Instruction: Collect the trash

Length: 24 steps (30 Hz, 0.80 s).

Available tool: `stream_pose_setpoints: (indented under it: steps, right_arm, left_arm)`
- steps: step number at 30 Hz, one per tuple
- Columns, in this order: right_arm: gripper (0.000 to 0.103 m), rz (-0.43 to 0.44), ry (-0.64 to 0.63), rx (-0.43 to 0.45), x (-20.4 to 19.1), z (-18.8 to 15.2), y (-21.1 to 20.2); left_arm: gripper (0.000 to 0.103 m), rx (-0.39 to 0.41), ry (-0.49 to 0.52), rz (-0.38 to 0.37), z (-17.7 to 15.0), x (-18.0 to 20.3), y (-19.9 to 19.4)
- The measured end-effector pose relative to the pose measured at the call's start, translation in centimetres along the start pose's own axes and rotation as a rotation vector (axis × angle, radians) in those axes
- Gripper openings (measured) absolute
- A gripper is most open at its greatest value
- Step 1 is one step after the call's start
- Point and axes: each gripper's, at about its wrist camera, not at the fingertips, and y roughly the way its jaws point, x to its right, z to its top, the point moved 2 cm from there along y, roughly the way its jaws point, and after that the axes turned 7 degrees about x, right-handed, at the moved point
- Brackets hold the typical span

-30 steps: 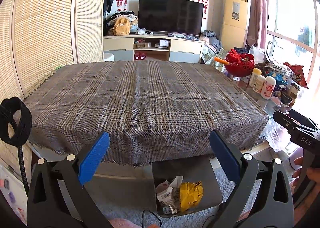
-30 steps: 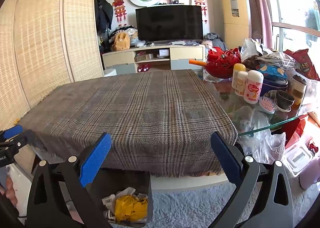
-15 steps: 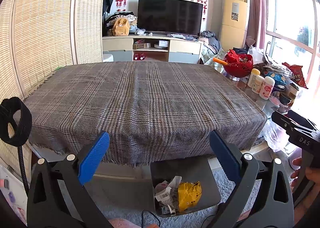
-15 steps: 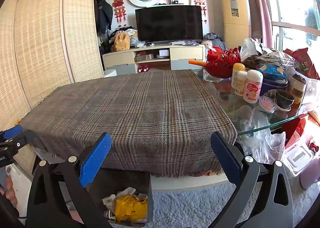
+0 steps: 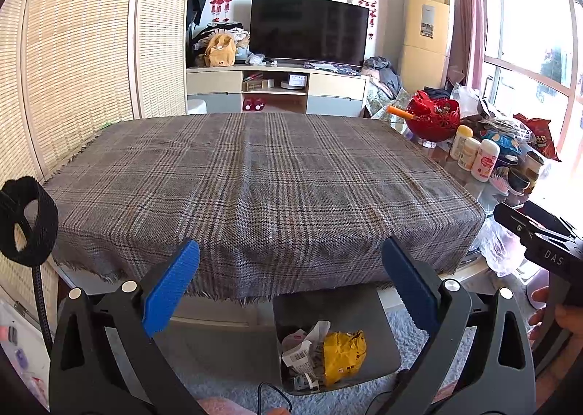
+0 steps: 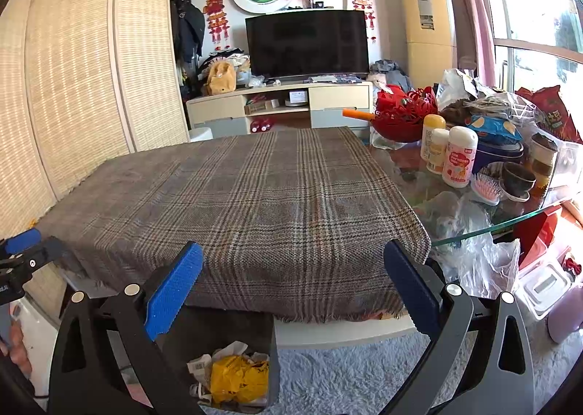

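Observation:
A grey bin [image 5: 386, 327] stands on the floor under the near table edge; it also shows in the right wrist view [image 6: 271, 334]. It holds a crumpled yellow wrapper [image 5: 342, 353] [image 6: 237, 376] and white paper scraps [image 5: 302, 349]. My left gripper [image 5: 291, 287] is open and empty above the bin, in front of the plaid tablecloth [image 5: 255, 178]. My right gripper [image 6: 295, 291] is open and empty, to the right of the bin. The cloth top [image 6: 237, 196] shows no trash.
The glass table's right end [image 6: 473, 229] holds a red basket [image 6: 404, 116], bottles [image 6: 461, 156], cups, a pink brush and snack bags. Plastic bags and boxes [image 6: 543, 283] sit on the floor at right. Bamboo screens [image 5: 73, 68] stand left.
Both grippers stay open and empty. The views have shifted only slightly; the bin and its trash have not moved.

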Motion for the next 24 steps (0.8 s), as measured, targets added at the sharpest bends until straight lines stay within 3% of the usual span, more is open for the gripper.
stream_pose_setpoints:
  steps: [24]
  right_arm:
    - [0.1,-0.001,0.002,-0.001,0.08,-0.03,-0.05]
  left_arm:
    - [0.095,-0.002,-0.003,-0.002,0.0,0.1,-0.2]
